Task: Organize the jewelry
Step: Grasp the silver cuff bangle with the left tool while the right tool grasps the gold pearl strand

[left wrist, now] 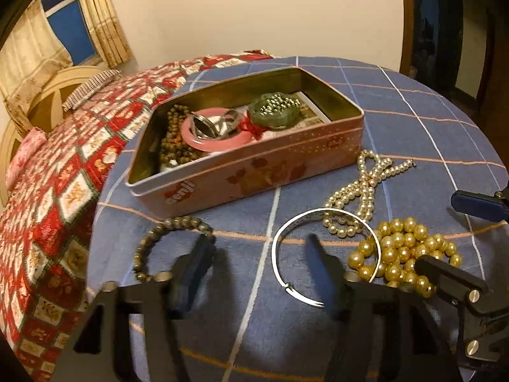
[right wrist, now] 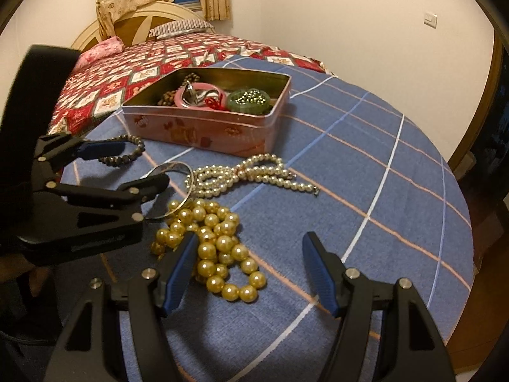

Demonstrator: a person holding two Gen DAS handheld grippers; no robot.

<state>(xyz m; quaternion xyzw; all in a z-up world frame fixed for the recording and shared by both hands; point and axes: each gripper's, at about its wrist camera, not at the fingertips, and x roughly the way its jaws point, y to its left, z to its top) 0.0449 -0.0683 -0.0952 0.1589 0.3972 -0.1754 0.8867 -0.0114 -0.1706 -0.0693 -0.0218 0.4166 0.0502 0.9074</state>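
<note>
A pink tin box (left wrist: 254,172) (right wrist: 203,130) sits open on the blue plaid blanket, holding a pink bangle (left wrist: 203,145), brown beads, silver rings and a green beaded piece (left wrist: 275,111). On the blanket lie a silver bangle (left wrist: 280,270) (right wrist: 173,167), a dark bead bracelet (left wrist: 143,248) (right wrist: 127,157), a white pearl strand (left wrist: 362,187) (right wrist: 251,175) and a gold pearl necklace (left wrist: 404,248) (right wrist: 216,245). My left gripper (left wrist: 257,245) (right wrist: 124,165) is open and empty; its right finger is over the silver bangle. My right gripper (right wrist: 249,242) is open and empty over the gold pearls.
The blanket (right wrist: 366,191) covers a rounded surface that drops off at the right and front. A bed with a red patchwork quilt (left wrist: 63,175) (right wrist: 133,63) lies behind and left of the box. Wall, curtains and a headboard stand beyond.
</note>
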